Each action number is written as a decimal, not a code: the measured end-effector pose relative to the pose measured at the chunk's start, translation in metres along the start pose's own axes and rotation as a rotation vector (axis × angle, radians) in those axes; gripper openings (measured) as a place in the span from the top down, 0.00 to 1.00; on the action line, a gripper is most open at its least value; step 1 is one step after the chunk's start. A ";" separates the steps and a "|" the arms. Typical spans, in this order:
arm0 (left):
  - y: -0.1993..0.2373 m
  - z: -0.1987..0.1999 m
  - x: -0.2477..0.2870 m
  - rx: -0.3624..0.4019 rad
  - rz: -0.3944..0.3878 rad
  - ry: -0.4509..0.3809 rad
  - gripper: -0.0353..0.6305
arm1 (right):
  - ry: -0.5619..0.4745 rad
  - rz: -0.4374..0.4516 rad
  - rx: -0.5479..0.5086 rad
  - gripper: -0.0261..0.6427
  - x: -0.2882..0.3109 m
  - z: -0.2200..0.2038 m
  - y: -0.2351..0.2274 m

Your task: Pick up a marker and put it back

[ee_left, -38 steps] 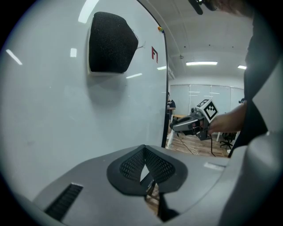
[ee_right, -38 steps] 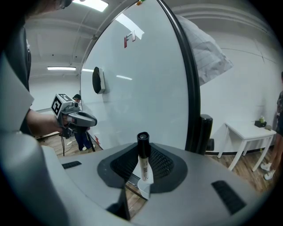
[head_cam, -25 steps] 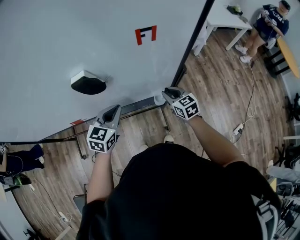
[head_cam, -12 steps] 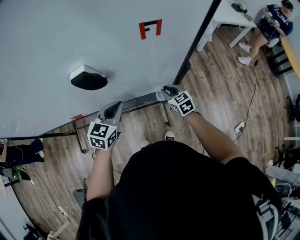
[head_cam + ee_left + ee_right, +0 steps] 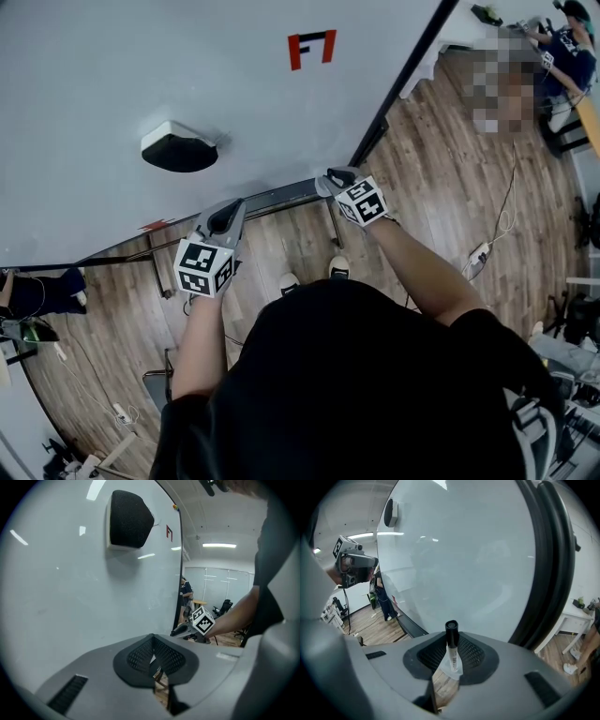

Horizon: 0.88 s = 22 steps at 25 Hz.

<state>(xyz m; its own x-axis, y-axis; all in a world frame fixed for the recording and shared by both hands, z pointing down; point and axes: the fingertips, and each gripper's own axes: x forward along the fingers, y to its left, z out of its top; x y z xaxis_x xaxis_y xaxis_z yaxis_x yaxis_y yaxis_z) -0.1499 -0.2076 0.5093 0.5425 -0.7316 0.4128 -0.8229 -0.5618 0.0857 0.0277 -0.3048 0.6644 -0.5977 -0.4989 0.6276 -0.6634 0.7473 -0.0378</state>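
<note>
Marker, black cap forward, pinched between the jaws of the right gripper, low centre of the right gripper view. In the head view, held mid-frame just above the whiteboard ledge. Left gripper lower left, jaws pressed together, empty. Black eraser on the board, upper left.

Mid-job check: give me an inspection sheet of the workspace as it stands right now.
Surface: whiteboard, carrying a red mark.
Job's things: marker, black cap end out past the jaws; tray ledge along the board's lower edge.
Clutter: eraser stuck on the board.
Grippers: right gripper shut on the marker; left gripper jaws together, empty.
Cables: cable and power strip on the floor.
Surroundings: wooden floor; seated person far off.
</note>
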 end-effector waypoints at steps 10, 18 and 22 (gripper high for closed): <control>0.000 0.000 0.000 -0.001 0.000 -0.001 0.93 | 0.013 0.017 0.006 0.85 0.005 -0.003 0.002; -0.002 0.005 0.000 0.005 -0.003 -0.009 0.93 | -0.011 0.018 0.011 0.81 -0.006 0.007 0.002; -0.004 0.009 0.001 0.009 -0.006 -0.018 0.93 | -0.039 0.021 0.009 0.81 -0.019 0.019 0.005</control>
<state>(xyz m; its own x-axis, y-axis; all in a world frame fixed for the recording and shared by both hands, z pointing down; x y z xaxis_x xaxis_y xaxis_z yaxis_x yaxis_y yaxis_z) -0.1446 -0.2090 0.5011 0.5507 -0.7346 0.3963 -0.8179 -0.5697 0.0806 0.0278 -0.2999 0.6376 -0.6286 -0.4994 0.5961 -0.6540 0.7543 -0.0578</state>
